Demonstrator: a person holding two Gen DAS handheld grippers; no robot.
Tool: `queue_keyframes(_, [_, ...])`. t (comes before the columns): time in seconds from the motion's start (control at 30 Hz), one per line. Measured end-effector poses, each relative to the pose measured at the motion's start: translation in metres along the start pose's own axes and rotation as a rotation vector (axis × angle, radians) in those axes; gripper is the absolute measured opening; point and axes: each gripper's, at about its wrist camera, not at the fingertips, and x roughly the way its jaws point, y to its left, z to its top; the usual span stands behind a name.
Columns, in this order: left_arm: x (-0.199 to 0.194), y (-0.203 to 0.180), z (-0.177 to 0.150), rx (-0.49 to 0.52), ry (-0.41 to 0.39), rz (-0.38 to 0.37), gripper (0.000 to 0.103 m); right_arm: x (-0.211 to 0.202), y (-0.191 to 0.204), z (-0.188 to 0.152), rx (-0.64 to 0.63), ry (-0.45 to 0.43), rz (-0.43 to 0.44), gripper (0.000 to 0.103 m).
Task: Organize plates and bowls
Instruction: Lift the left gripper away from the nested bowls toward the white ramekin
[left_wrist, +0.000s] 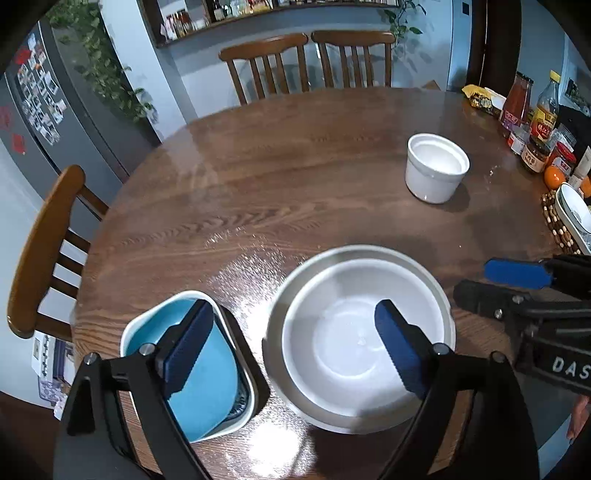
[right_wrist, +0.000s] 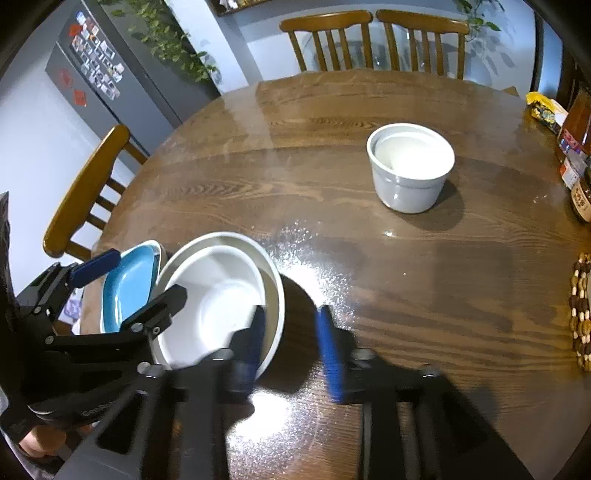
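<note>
The left gripper (left_wrist: 295, 347) is hanging with its jaws wide apart above the nested white bowls (left_wrist: 354, 332) and the blue dish (left_wrist: 207, 376) beside them on the tabletop (left_wrist: 258, 184). In the right wrist view, the right gripper (right_wrist: 293, 347) is standing parted, gripping nothing, straddling the bowls' near rim, while a small white bowl (right_wrist: 410, 166) is sitting well apart.

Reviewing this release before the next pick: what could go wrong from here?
1. The white bowl sits nested in a wider white bowl, with the right gripper open astride their rim; lifting away could catch it.
2. The blue dish lies under the open left gripper, close to the table edge; a bump might push it off.
</note>
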Motion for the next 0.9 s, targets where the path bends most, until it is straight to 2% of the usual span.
queue_keyframes(0.03, [-0.002,-0.002,0.001,0.001,-0.007,0.004,0.089,-0.003,0.0,0.0,0.0,-0.012,-0.004,0.054])
queue_keyframes(0.07, [-0.004,-0.002,0.002,0.002,-0.016,0.007,0.09,-0.005,-0.001,0.0,-0.002,-0.023,-0.007,0.057])
queue_keyframes(0.2, [-0.012,-0.004,0.004,0.006,-0.052,0.034,0.102,-0.014,-0.004,0.001,0.013,-0.053,0.005,0.057])
queue_keyframes(0.6, [-0.029,-0.02,0.004,0.051,-0.107,0.05,0.102,-0.046,-0.037,-0.007,0.144,-0.142,0.017,0.059])
queue_keyframes(0.9, [-0.032,-0.043,0.005,0.1,-0.104,0.012,0.102,-0.057,-0.07,-0.023,0.222,-0.152,-0.001,0.059])
